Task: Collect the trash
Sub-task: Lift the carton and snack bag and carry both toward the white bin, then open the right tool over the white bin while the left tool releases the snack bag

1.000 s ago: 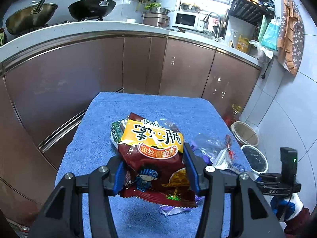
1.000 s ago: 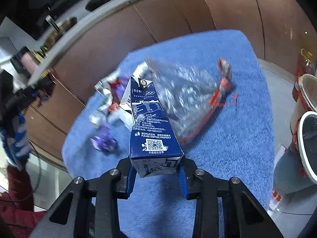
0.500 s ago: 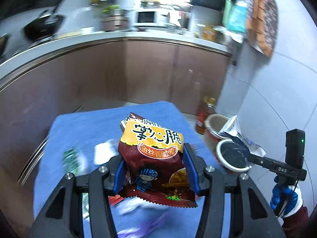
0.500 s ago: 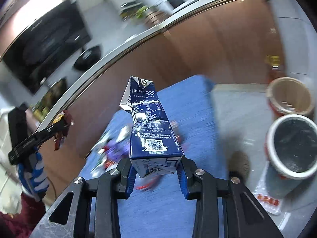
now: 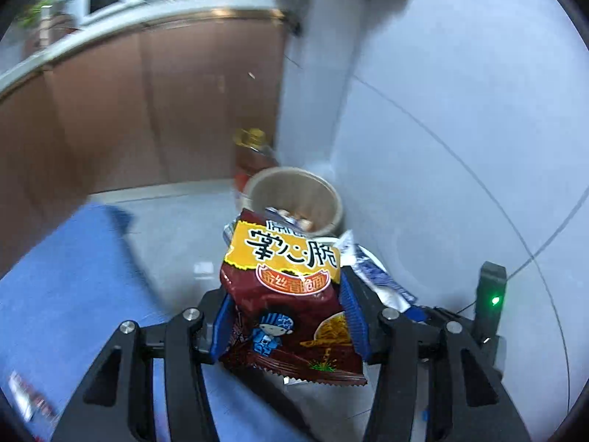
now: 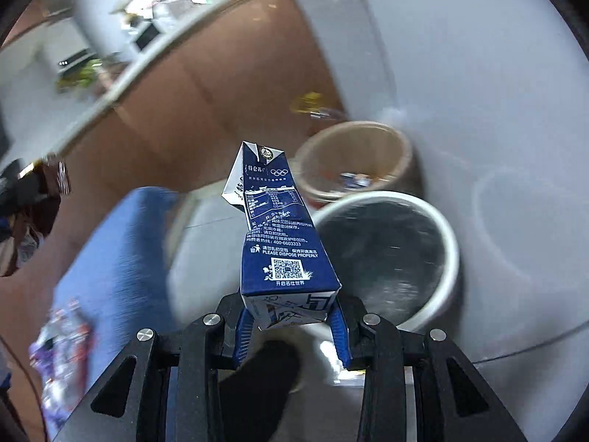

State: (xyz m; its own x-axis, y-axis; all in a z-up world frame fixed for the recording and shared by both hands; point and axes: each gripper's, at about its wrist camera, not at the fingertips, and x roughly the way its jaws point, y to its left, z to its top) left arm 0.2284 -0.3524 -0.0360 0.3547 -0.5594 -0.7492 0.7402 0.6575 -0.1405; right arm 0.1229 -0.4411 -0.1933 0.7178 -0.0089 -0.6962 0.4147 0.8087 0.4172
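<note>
The left claw (image 5: pixel 291 326) is clenched on a dark red and yellow snack bag (image 5: pixel 287 298), its 2 blue pads pressing the bag's lower sides at lower centre of the left wrist view. The bag stands upright between the fingers, its serrated bottom edge hanging below them. Just right of it, the right claw's black body with a green light (image 5: pixel 491 300) shows at the lower right, with the blue and white milk carton (image 5: pixel 371 276) poking out from behind the bag.

In the right wrist view, the right claw (image 6: pixel 291 322) is clenched on the base of that milk carton (image 6: pixel 279 235), which rises tilted toward frame centre, its folded top uppermost.

Beyond the carton, at right of centre, sits a white-rimmed bin with a dark liner (image 6: pixel 447 258). Behind it, touching or nearly so, stands a beige bin (image 6: pixel 401 147) holding some scraps. In the left wrist view the beige bin (image 5: pixel 331 199) is directly above the snack bag at centre.

A blue cloth-covered counter (image 6: pixel 121 243) fills the lower left of both views, with blurred wrappers (image 6: pixel 62 335) lying on it at the far lower left. Brown cabinet fronts (image 5: pixel 147 110) span the upper left, and grey tiled wall (image 5: pixel 460 110) fills the right.
</note>
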